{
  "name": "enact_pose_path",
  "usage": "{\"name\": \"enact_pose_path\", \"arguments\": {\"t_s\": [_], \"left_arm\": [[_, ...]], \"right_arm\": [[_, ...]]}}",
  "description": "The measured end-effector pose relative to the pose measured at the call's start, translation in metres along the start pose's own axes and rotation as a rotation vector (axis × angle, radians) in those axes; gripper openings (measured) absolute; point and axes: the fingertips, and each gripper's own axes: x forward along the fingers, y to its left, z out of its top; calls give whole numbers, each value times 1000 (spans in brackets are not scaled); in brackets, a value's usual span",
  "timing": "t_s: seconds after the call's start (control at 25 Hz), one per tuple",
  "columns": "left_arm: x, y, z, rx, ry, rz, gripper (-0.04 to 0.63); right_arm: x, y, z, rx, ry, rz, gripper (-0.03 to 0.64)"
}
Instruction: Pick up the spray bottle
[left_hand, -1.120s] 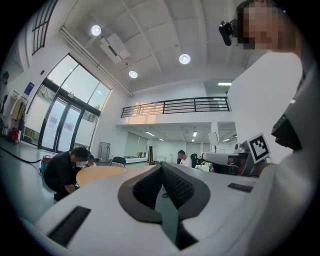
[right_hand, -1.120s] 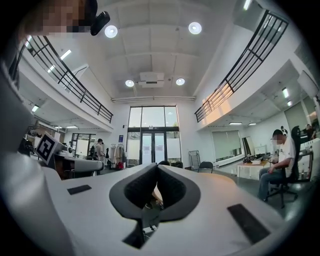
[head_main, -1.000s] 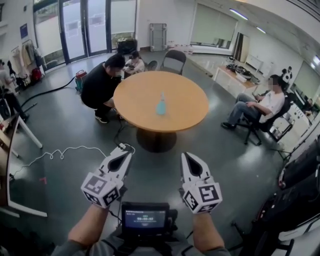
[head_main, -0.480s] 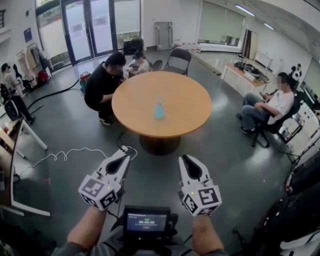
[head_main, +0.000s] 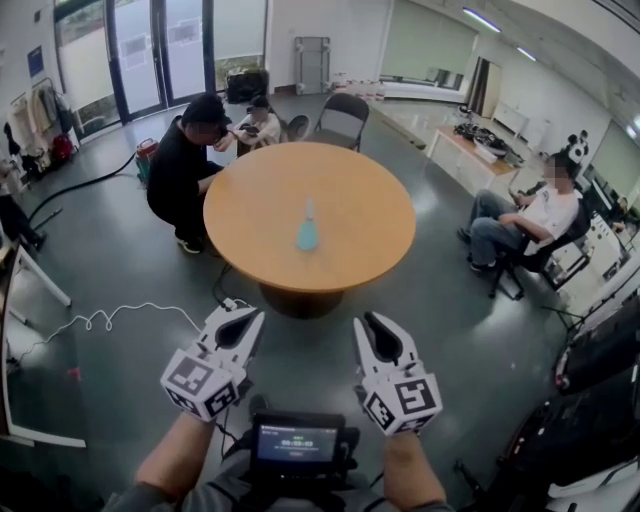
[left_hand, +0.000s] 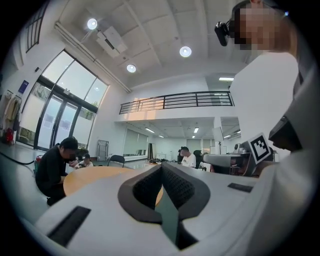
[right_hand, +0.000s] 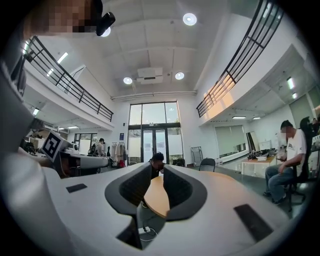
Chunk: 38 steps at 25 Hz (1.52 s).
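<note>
A pale blue spray bottle (head_main: 307, 228) stands upright near the middle of the round wooden table (head_main: 250, 262). Both grippers hang over the floor in front of the table, well short of it and pointing level at it. The left gripper (head_main: 252, 318) is shut, its dark pads (left_hand: 150, 187) meeting with nothing between them. The right gripper's (head_main: 368, 322) jaws are opening. A narrow gap shows between them in the right gripper view, with only the table edge (right_hand: 156, 197) seen through it. The bottle is hidden in both gripper views.
A person in black (head_main: 185, 170) crouches at the table's far left, with another (head_main: 262, 125) seated behind. A chair (head_main: 343, 115) stands at the far side. A person (head_main: 525, 215) sits at right. A white cable (head_main: 110, 320) lies on the floor at left. A small screen (head_main: 295, 440) hangs below the grippers.
Both grippers have been carried forward, and the table stands a little closer in the head view. The right jaws have parted slightly. The left jaws stay together.
</note>
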Motion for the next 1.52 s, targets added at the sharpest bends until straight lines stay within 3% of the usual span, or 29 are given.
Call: {"name": "enact_pose_path", "arguments": {"t_s": [0.52,0.96,1.2,1.52], "left_arm": [[63,117,16,7,-23,-102,0],[98,174,12,-31,0,-168,0],[126,196,5,-57,33,-142,0],[174,219,14,-33,39,-52,0]], "right_arm": [[136,-8,1,-21,27,-54,114],[197,-25,4,-25,50,-111,114],[232,-47,2,-14,56,-81,126],[280,-88,-7,18,67,20,150]]}}
